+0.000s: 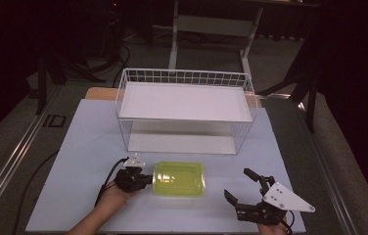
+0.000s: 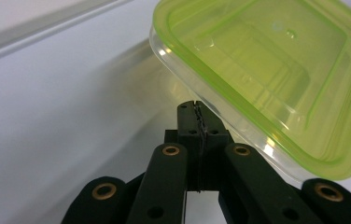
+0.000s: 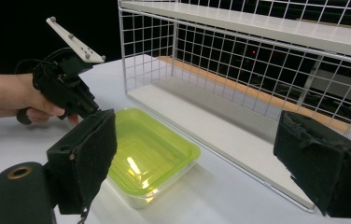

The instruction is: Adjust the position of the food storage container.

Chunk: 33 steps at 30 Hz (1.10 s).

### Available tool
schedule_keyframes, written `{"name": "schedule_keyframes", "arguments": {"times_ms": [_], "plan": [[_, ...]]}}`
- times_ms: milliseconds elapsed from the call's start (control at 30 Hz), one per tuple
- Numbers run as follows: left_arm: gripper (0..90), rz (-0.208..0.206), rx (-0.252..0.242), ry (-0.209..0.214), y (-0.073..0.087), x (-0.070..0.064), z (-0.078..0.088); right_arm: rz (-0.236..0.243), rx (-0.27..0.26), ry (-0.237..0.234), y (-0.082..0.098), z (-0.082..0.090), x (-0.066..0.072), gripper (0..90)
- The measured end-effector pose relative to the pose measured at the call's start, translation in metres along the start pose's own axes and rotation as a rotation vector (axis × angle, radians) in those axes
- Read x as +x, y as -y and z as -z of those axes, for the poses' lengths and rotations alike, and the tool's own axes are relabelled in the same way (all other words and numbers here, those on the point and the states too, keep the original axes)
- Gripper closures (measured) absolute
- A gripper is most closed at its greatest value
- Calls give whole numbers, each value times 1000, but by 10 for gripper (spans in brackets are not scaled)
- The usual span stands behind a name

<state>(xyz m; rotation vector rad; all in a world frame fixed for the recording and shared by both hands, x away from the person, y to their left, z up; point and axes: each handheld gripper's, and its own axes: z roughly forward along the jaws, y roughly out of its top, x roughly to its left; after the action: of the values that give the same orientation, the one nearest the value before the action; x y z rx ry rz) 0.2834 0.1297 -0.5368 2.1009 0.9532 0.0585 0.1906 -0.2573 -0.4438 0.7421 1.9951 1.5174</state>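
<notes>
**Closed left gripper at the end of the box, right gripper open off to the side**

The box (image 1: 178,179), clear with a yellow-green lid, lies flat on the table (image 1: 84,147), near the front edge and roughly in the middle. The left gripper (image 1: 145,179) sits at the box's left end, level with it, its jaws pressed together with nothing between them. In the left gripper view the closed tips meet right at the box's clear wall, just under the lid rim; I cannot tell whether they touch it or stop just short. The person's left hand (image 1: 111,198) holds that gripper low over the table.

The right gripper (image 1: 238,186) is on the other side, apart from the box, with its jaws spread wide and empty. A strip of bare table lies between it and the box's right end.

Behind the box stands a white wire rack (image 1: 186,110) with two shelves. Its front foot runs near the box's far long side, with a narrow band of table between them. To the left of the left gripper the table is bare out to its edge, and the front edge lies close to the box and to both hands.
</notes>
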Motion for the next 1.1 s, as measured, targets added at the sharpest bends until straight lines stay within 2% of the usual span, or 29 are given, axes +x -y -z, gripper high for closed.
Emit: {"name": "schedule_keyframes", "arguments": {"times_ms": [100,333,600,700,767,867,933,967,1033,1100], "plan": [[900,-12,1,8,0,-4,-3,-5,1,1,1,0,-1,134],[900,2,-3,18,-5,-6,-4,-4,7,0,1,-1,-1,134],[900,-18,8,36,-5,-13,-7,-1,10,1,1,-2,-1,134],[900,-4,5,19,-2,-9,0,21,17,8,2,-2,-1,134],[896,4,-21,27,0,-6,7,12,11,1,2,-2,-2,133],[777,-9,-60,25,2,-5,24,12,19,10,2,-3,-2,129],[660,-14,-85,33,3,-6,35,4,34,-2,2,-5,-1,123],[611,-17,-105,50,4,-7,41,4,46,-2,1,-6,-1,123],[522,-28,-131,47,5,-11,50,5,60,-15,1,-8,1,132],[420,-42,-153,61,5,-16,59,12,69,-7,0,-9,3,133]]}}
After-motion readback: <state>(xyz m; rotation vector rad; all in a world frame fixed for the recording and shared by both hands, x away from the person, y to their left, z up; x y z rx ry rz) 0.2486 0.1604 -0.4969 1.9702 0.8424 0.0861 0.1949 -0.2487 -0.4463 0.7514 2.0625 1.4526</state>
